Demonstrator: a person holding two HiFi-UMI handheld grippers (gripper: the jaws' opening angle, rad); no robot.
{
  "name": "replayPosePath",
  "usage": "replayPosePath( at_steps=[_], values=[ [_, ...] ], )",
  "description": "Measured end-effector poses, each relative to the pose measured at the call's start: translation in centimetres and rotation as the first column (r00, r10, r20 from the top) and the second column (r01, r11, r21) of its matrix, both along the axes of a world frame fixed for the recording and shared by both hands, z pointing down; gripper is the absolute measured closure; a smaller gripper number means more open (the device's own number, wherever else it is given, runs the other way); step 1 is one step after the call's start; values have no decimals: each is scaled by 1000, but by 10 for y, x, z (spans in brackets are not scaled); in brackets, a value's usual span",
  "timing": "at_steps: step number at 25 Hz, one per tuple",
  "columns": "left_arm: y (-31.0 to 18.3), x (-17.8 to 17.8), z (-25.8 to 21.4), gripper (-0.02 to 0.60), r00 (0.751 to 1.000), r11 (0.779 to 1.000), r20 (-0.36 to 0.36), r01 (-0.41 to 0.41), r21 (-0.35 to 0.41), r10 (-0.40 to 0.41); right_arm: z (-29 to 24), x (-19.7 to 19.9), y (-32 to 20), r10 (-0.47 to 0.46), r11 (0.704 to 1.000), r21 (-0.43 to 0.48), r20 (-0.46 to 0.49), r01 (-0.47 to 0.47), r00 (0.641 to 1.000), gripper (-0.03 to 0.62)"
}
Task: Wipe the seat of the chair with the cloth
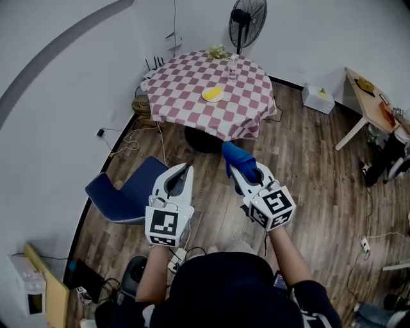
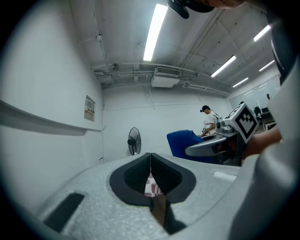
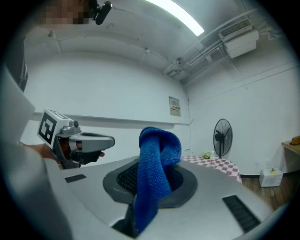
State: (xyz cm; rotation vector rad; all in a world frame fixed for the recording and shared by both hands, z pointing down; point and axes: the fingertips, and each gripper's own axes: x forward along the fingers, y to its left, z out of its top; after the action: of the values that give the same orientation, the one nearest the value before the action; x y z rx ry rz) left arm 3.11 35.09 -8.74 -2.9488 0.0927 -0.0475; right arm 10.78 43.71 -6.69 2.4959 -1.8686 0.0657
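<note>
Fingers of the right gripper clamp a blue cloth above the wooden floor; the left gripper is empty, its fingers pressed together.

Bunched cloth stands up out of the right fingers. Both grippers point level toward a round table in a red-and-white checked cover, a standing fan behind it. The blue chair sits by the white wall, left of the left gripper, well apart from the cloth.

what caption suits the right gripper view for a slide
The right tool grips the blue cloth; fan and checkered table beyond.
</note>
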Motion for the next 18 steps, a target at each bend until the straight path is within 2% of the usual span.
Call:
replayPosePath(
  at_steps=[4,8,12,18],
  values=[
    [-37,-11,13,565,995,996,19,94,-1,-94,3,4,-43,-86,996,34,56,85,995,539],
    [-73,-22,23,565,981,982,41,189,13,-190,2,8,-89,-166,985,45,51,164,985,539],
    [-112,-23,30,565,957,958,54,285,11,-286,7,9,-140,-270,963,40,49,268,962,539],
    [-168,-4,33,565,911,914,76,406,21,-406,12,30,-212,-406,914,17,32,406,913,539]
  ],
)
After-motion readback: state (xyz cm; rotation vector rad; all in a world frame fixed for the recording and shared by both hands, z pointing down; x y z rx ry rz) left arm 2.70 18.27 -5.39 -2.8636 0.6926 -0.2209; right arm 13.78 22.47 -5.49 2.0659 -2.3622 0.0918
